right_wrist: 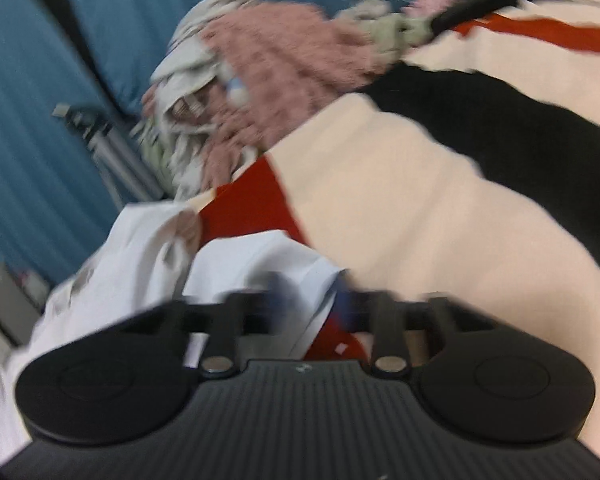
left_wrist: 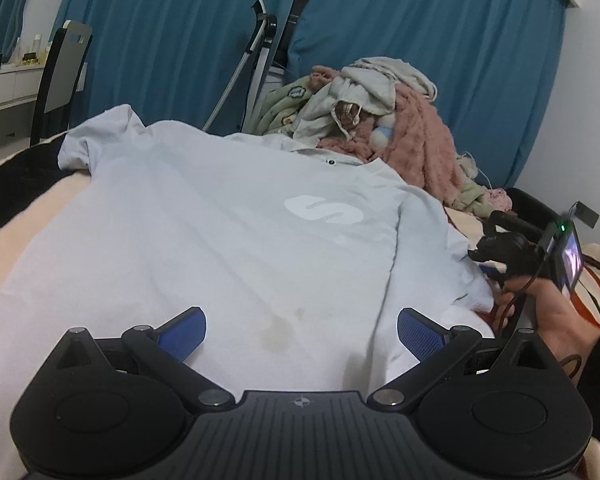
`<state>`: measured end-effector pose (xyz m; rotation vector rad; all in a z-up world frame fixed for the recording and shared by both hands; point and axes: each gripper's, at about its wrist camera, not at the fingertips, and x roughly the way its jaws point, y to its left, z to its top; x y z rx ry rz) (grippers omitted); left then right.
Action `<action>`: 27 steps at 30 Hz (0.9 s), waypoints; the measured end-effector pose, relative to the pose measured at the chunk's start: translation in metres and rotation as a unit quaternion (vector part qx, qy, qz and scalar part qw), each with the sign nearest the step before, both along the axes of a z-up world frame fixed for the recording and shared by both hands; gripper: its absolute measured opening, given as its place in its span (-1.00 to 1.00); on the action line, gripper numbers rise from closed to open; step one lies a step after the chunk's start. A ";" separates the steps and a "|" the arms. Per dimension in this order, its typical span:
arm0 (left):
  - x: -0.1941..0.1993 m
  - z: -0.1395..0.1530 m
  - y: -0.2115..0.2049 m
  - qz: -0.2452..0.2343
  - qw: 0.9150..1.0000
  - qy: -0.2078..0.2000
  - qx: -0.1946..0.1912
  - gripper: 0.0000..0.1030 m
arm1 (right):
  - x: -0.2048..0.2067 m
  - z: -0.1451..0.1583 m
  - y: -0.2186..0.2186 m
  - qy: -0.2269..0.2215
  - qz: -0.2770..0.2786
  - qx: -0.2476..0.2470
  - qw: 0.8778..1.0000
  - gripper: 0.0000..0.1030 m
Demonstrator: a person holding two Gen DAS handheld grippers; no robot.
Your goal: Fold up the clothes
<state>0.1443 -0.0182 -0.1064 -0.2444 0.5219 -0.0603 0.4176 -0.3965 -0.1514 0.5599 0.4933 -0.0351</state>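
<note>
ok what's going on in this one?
A person with a gripper in each hand is folding a pale blue T-shirt spread flat on a bed. The right gripper is shut on the shirt's side edge. The left gripper hovers open over the hem. A laundry pile waits behind.

Bed (left_wrist: 16,236), cream cover with red and black patches. Pale blue T-shirt (left_wrist: 204,220) spread flat on it; heaped clothes pile (left_wrist: 384,120) beyond.
</note>
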 end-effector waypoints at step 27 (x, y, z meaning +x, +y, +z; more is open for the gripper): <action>0.007 -0.005 -0.013 -0.025 0.999 -0.006 0.019 0.99 | 0.004 0.094 -0.046 -0.030 -0.040 -0.228 0.972 0.61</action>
